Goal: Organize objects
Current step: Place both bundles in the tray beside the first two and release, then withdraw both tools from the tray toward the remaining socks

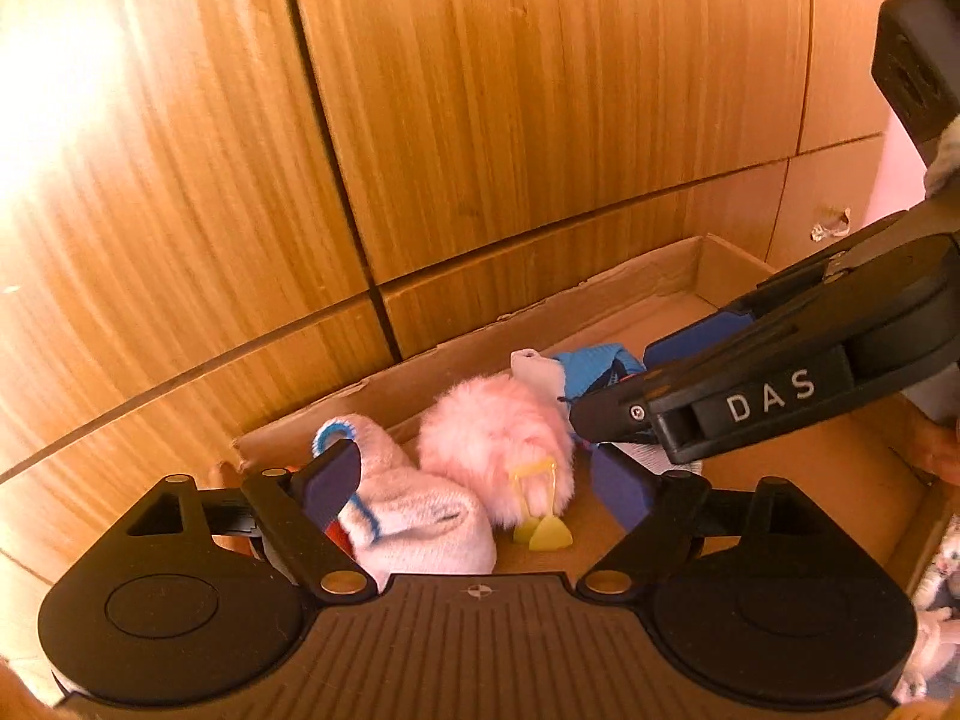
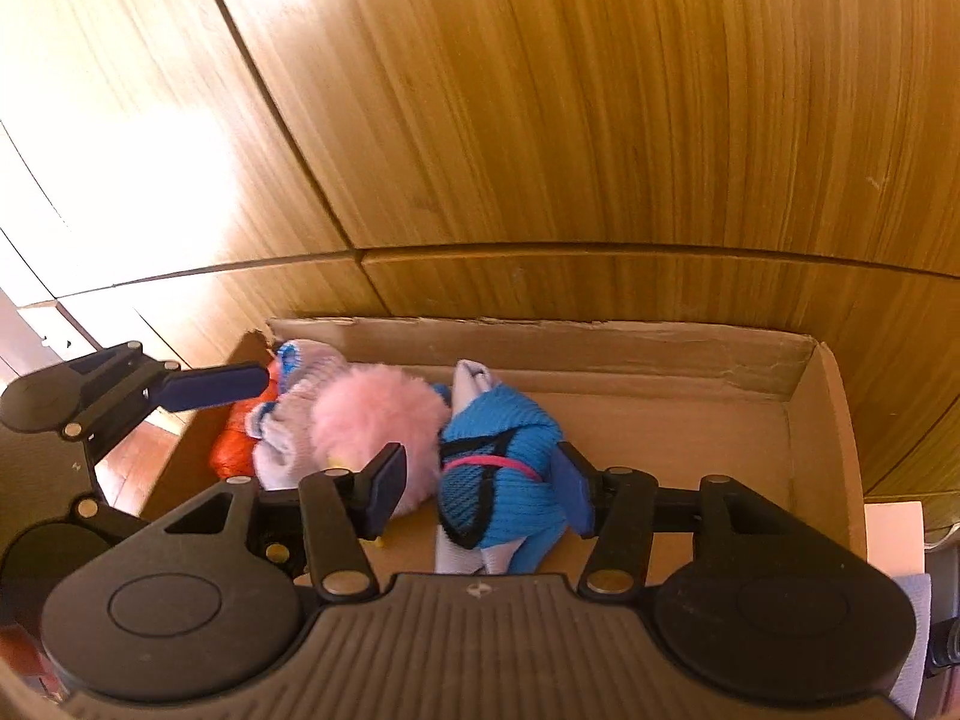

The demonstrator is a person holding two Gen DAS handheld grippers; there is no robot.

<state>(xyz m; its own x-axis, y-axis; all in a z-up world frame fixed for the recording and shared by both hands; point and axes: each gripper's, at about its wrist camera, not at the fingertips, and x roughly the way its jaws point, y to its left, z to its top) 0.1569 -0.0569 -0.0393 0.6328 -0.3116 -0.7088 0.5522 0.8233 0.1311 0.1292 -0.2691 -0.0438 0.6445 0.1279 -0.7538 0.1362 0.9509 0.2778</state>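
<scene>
Wooden cabinet fronts fill the background in both views, seams running between panels. In front of them sits an open cardboard box — shallow, with a torn back wall, and bare cardboard floor across its right half.

Contents are bunched at the left end of the box, touching one another in a row. From the right wrist view, left to right: an orange item against the left wall, mostly hidden; a white sock with blue trim; a pink fluffy ball; a blue knit item with black edging and a pink cord.

Left gripper: jaws stand wide apart, nothing pressed between them. The white sock lies just under and beside its left finger, and the pink fluffy ball lies in the gap toward the right finger. The pads look apart from both. A yellow plastic clip hangs at the near side of the ball.

Right gripper: jaws partly open and set around the blue knit item. The right pad lies against the item's right side; the left pad sits at the ball's lower edge — whether it squeezes the knit item I cannot tell. The item rests on the box floor.

From the left wrist view the right gripper reaches in from the right, its tips over the blue knit item, beside a small white tag.
</scene>
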